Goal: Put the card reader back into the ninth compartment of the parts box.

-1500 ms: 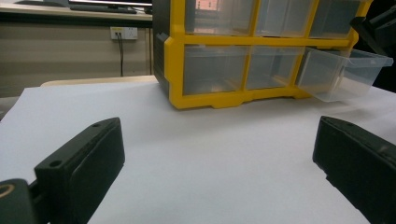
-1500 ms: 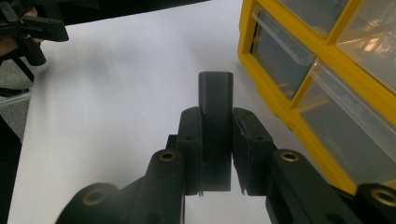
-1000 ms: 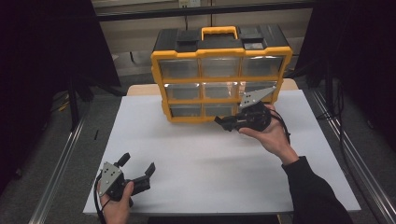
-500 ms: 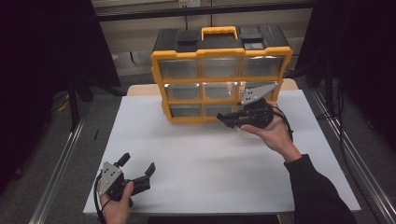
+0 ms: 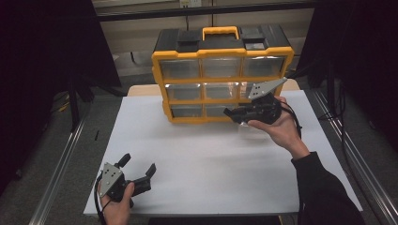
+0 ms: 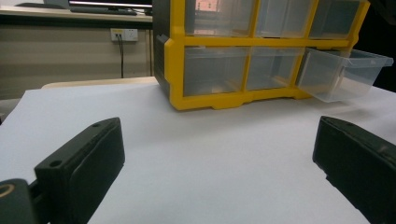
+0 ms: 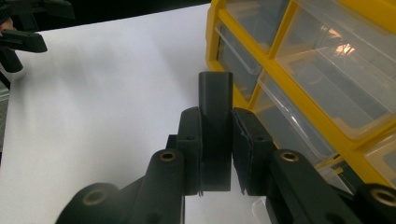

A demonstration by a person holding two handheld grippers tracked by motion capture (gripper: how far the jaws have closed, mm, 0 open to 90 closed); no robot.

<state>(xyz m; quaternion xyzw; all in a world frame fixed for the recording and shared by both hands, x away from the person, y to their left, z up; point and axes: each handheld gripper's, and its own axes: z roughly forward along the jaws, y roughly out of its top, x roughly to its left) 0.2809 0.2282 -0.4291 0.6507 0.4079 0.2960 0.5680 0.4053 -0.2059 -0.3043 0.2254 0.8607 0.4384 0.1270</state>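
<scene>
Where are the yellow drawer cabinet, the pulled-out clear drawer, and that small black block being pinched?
Yellow plastic drawer cabinet point(image 5: 221, 67): high view, upper yellow crossbar.
Pulled-out clear plastic drawer point(image 6: 343, 74): left gripper view, its side wall.
Small black rectangular block point(image 7: 215, 100): right gripper view, upper face above the jaws.

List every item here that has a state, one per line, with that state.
Organizer cabinet: upright on the table, handle on top.
Bottom-right drawer: pulled out, looks empty.
Other drawers: closed.
Left gripper: open, holding nothing, low over the table.
Right gripper: shut on a small black block, beside the open drawer.
</scene>
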